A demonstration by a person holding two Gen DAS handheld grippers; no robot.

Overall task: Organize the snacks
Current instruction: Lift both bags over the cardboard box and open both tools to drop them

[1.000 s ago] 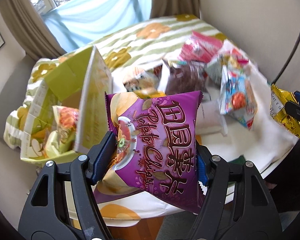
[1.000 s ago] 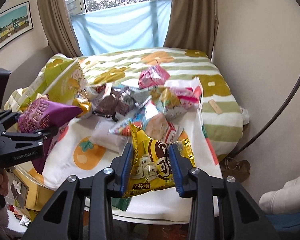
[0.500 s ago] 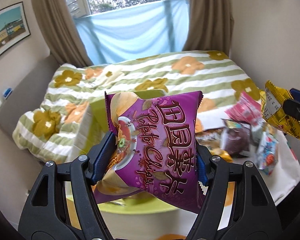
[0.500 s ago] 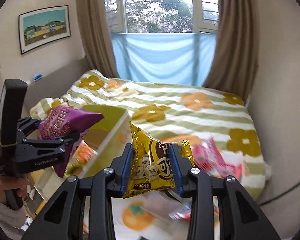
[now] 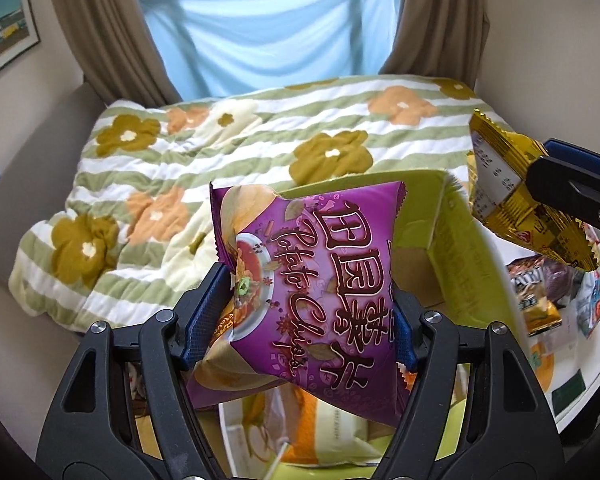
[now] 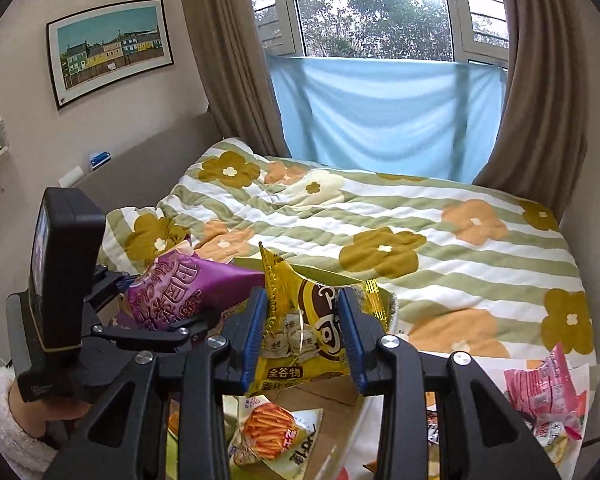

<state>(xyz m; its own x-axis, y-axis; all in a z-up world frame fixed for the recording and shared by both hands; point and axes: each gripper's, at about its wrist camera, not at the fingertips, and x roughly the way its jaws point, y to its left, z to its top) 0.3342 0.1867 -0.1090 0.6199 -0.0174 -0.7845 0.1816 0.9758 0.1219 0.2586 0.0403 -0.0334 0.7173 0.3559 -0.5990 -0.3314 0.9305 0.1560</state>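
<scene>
From your left wrist view, the left tool (image 5: 312, 320) holds the purple chip bag (image 5: 312, 280), with its jaws opening slightly and the blue pads against the bag's sides. The bag fills the centre of the frame, and its long axis runs from 6 toward 12 o'clock, with the top seam tilted toward 1. Behind and below it sits the green carton (image 5: 452, 240), open, with an orange packet (image 5: 324, 420) inside at 6 o'clock. At 3 o'clock, the right tool (image 5: 560, 196) pinches the gold snack bag (image 5: 512, 200).

From your right wrist view, the right tool (image 6: 304, 332) is clamped narrow on that gold bag (image 6: 312, 332), which stands upright with its long axis from 6 to 12 o'clock and its crimped top toward 12. At 9 o'clock, the left tool (image 6: 156, 316) carries the purple bag (image 6: 176, 292), pointing toward 3. A fries packet (image 6: 268, 436) lies in the carton (image 6: 332, 396) at 6 o'clock. Loose snacks (image 6: 548, 392) wait on the surface at 4 o'clock.

You seem to be at the deposit step, with both bags over the carton. Next, lower each one inside and release it, keeping the two bags from colliding.
</scene>
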